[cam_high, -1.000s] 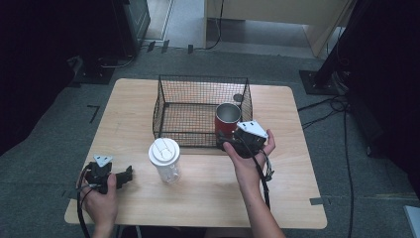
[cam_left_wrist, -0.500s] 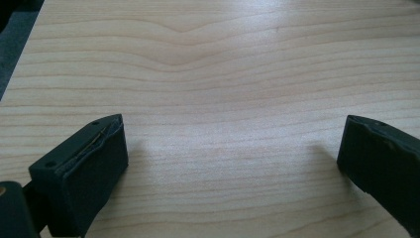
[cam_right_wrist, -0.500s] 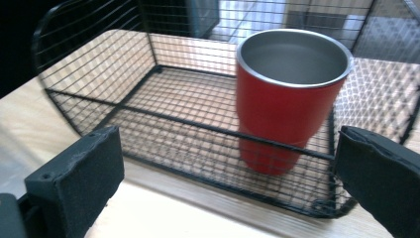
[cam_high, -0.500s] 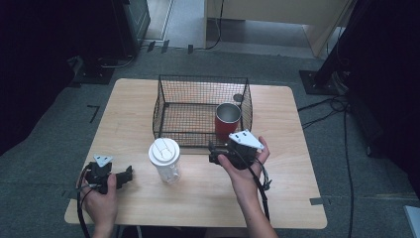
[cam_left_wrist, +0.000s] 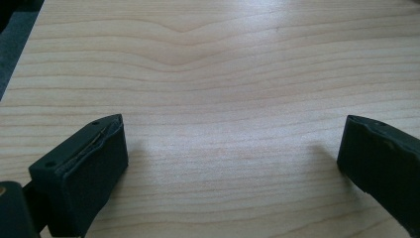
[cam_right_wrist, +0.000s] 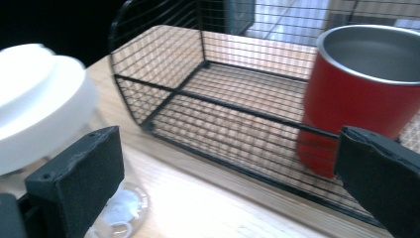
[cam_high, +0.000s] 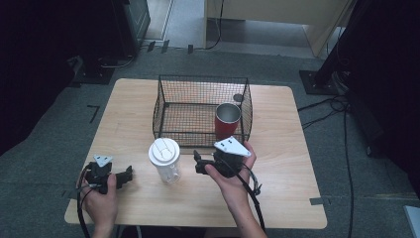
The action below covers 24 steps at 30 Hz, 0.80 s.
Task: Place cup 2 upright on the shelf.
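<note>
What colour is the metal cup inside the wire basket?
The cup is red outside, silvery inside, standing in the black wire basket. The right gripper view shows it best.

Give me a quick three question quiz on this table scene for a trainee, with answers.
1. True or false: the red cup stands inside the wire basket.
2. Which is closest to the right gripper: A the lidded clear cup, B the red cup, C the left gripper?
3. Fill in: both grippers' jaws are ____.

Key: 1 true; 2 A; 3 open.
</note>
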Available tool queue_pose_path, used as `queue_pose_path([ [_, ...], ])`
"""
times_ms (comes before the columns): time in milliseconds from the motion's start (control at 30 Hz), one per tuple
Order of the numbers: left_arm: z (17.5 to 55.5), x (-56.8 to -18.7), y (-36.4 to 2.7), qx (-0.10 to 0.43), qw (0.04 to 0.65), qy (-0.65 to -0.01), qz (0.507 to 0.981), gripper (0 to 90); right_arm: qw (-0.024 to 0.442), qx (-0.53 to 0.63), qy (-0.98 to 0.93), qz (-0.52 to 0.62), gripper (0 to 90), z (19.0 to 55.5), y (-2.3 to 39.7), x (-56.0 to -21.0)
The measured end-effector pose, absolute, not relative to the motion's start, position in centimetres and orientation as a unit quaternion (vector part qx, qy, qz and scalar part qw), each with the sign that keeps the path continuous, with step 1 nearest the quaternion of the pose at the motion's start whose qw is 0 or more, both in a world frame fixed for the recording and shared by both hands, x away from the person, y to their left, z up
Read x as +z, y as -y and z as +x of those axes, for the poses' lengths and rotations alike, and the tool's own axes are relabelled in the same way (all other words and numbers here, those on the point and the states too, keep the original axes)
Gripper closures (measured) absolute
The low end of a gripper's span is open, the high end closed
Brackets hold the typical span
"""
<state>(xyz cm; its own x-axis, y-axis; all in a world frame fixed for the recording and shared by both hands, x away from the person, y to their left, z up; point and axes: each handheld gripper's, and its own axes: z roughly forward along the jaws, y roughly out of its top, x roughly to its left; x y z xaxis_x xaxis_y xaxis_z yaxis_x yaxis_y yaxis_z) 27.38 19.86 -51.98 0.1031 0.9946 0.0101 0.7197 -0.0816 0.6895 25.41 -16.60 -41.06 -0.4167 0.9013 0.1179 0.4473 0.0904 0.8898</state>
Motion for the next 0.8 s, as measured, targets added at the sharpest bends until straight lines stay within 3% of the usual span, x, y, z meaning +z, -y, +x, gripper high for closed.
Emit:
queue_pose_path([
  [800,27.4,-52.0,-19.9,0.252,0.273,-0.620,0.691,0.0,0.187,0.508,-0.716,0.442,0.0,23.0,12.9,-41.1],
])
